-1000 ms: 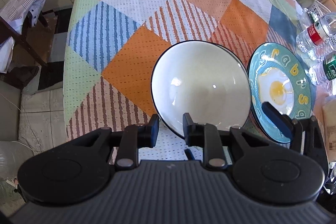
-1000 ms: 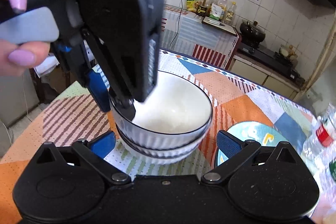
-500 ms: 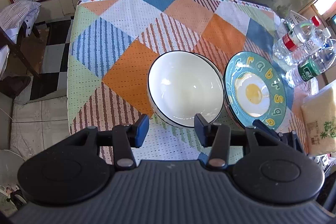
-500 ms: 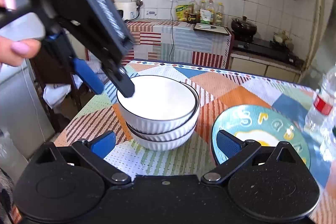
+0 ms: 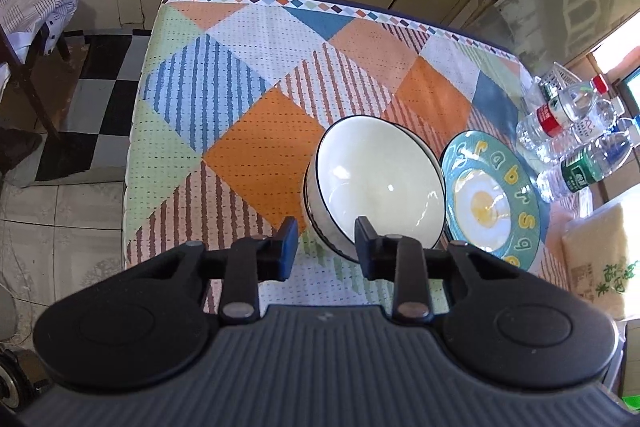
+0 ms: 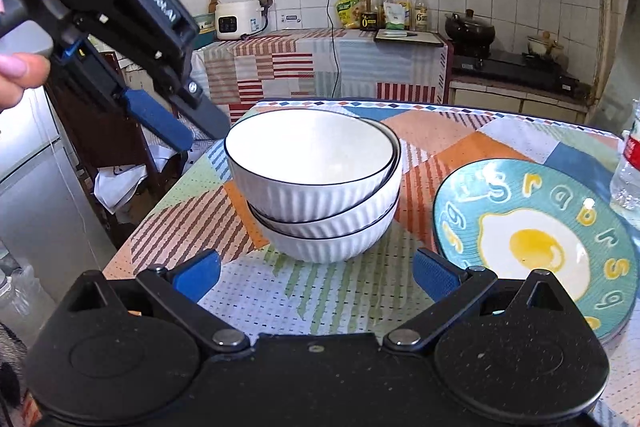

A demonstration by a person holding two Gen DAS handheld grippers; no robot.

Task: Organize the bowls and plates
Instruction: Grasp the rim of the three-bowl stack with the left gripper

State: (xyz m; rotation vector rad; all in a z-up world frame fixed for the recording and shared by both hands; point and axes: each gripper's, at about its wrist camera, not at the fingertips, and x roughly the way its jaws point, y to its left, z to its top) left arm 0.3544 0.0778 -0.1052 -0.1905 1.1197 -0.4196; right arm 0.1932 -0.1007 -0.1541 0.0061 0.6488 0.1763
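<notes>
Three white ribbed bowls (image 6: 316, 155) with dark rims sit nested in a stack on the patchwork tablecloth (image 6: 280, 303). Just to their right lies a teal plate (image 6: 536, 243) with a fried-egg picture and letters. In the left wrist view the bowls (image 5: 376, 183) and plate (image 5: 492, 195) lie below. My left gripper (image 5: 326, 243) hovers above and to the left of the stack. Its jaws are closing with nothing between them, a narrow gap left. It also shows as the left gripper (image 6: 188, 131) at the upper left. My right gripper (image 6: 316, 277) stands wide open in front of the bowls, empty.
Several water bottles (image 5: 568, 115) stand at the table's right side, with a bag of rice (image 5: 600, 259) nearer. The table's left edge drops to a tiled floor beside a chair with cloth (image 5: 32, 11). A counter with a rice cooker (image 6: 236, 21) lies behind.
My left gripper let go of the top bowl's rim, lifted back and to the left, widened, then narrowed again. The right gripper sank lower and levelled out facing the stack.
</notes>
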